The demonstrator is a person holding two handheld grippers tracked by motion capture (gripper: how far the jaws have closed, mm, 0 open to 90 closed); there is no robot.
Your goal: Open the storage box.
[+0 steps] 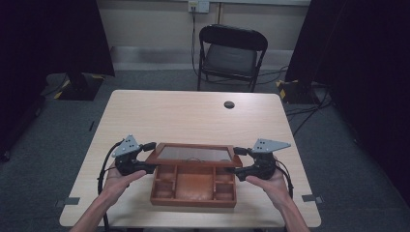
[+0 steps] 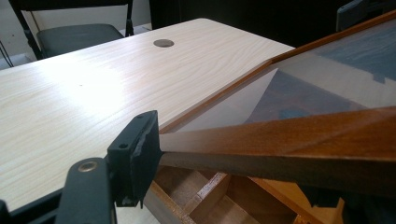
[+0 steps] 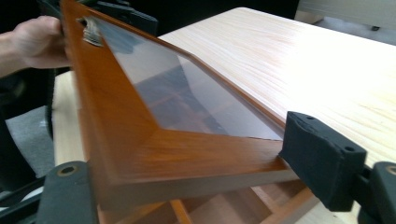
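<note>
A reddish-brown wooden box (image 1: 193, 199) with several open compartments sits near the table's front edge. Its glass-paned lid (image 1: 193, 154) is raised and tilted, hinged along the far side. My left gripper (image 1: 149, 156) is shut on the lid's left frame edge, and my right gripper (image 1: 238, 160) is shut on its right edge. In the left gripper view a black pad (image 2: 136, 151) presses against the lid frame (image 2: 289, 140), with compartments (image 2: 196, 198) below. In the right gripper view the lid (image 3: 154, 154) sits between the jaws, one pad (image 3: 322, 158) against its edge.
The light wooden table (image 1: 193, 116) has a round cable hole (image 1: 229, 104) near its far edge. A black folding chair (image 1: 232, 53) stands behind it. Dark curtains hang on both sides. The other hand (image 3: 37, 42) shows across the lid.
</note>
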